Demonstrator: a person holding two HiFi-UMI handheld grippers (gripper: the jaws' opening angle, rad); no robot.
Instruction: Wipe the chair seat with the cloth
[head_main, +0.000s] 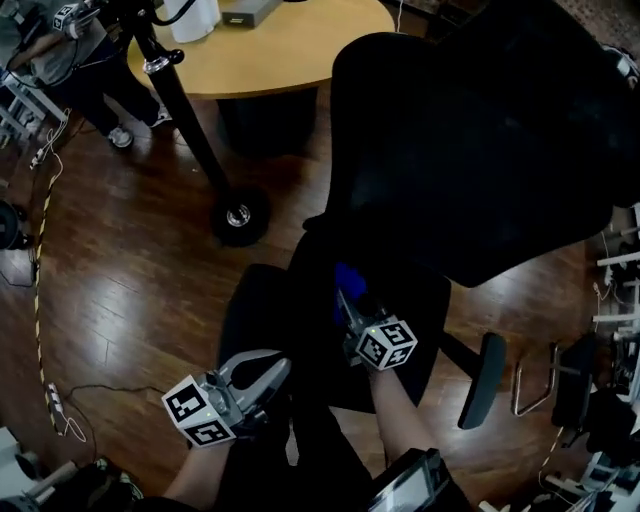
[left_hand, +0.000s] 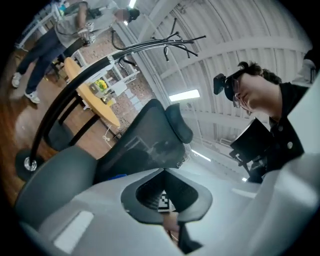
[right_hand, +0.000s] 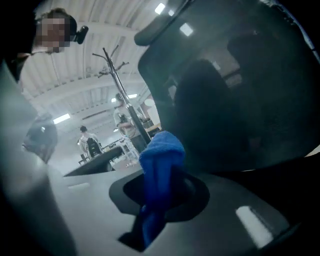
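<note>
Pinching the soft, light blue cloth by a bunched fold, the right tongs hold it over the chair seat near its left edge, while the left tongs hang closed and empty.

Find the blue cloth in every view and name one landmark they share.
Head view: cloth at centre, held in the right gripper.
Left gripper view: small blue sliver, left of centre.
Right gripper view: centre, clamped between the jaws.
Shared landmark: the black chair back.
</note>
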